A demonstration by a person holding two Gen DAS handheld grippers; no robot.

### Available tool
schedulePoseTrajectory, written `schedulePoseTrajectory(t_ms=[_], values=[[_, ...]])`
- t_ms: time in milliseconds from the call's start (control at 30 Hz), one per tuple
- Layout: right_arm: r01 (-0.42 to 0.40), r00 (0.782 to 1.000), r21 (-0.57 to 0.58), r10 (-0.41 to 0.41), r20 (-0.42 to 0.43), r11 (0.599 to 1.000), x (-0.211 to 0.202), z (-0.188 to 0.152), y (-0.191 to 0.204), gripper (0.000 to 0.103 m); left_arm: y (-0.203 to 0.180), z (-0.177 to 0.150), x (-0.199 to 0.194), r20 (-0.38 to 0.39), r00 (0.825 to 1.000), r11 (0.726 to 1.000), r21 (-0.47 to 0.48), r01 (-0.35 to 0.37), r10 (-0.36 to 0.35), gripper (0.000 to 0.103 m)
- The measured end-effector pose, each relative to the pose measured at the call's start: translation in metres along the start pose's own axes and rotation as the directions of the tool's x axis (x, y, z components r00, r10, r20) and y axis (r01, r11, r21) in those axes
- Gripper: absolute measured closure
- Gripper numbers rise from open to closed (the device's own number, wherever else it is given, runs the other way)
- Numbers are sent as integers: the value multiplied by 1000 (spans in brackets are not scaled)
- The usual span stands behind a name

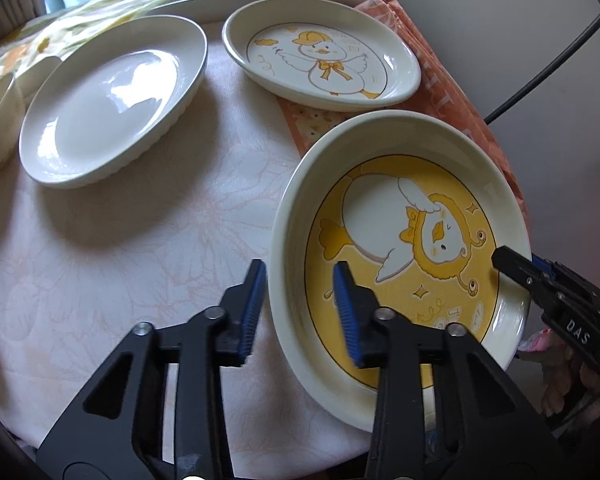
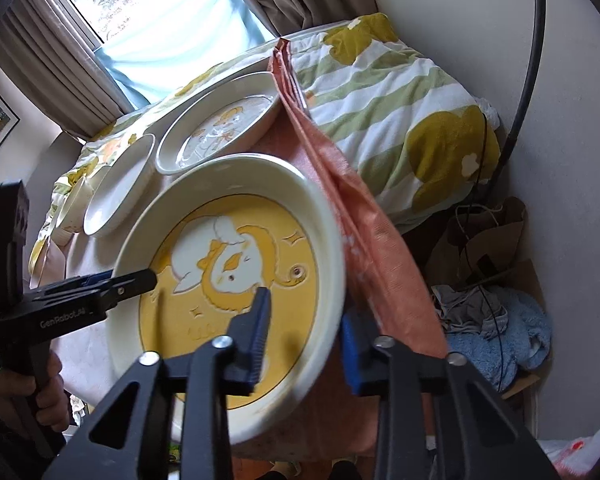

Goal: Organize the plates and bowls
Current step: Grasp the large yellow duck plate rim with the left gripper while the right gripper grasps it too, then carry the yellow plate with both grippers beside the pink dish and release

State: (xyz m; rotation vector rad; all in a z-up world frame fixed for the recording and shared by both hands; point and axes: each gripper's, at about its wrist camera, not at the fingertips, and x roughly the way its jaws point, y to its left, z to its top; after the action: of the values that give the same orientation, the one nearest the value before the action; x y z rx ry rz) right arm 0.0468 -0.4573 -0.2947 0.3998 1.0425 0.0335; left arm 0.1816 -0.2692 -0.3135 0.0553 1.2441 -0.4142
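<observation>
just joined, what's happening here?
A person is holding a pair of tongs in each hand, and both are clamped on the rim of the yellow duck plate. The left tongs grip its left edge and the right tongs its right edge, one finger inside and one outside. The white duck plate and the plain white plate sit untouched further back on the table. An orange cloth lies beside the plates.
</observation>
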Motion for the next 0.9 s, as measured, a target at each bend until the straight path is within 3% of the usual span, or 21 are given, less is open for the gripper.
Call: schedulePoseTrajectory(t_ms=[133,233,367,700,900], values=[[3,1000,0,-3,-7,1000,0,1,-6,92,-1,-1,1,3,1000,1000,12,4,-4,81],[11,1000,-17,-11,-5,1000,0,2,-4,92,-1,-5,-2,12,1000,1000,18,-6,6,83],[33,999,-52,-33,-12,998,0,2,0,92,-12,-10,-9,37,996,993,83,-87,84,84],[51,999,-111,-52,-2,992,-2,7,7,91,-7,-10,-22,78,994,996,46,-80,76,84],[38,999,-165,-37,7,986,-8,12,23,91,6,-16,-53,121,989,996,5,-89,88,84]])
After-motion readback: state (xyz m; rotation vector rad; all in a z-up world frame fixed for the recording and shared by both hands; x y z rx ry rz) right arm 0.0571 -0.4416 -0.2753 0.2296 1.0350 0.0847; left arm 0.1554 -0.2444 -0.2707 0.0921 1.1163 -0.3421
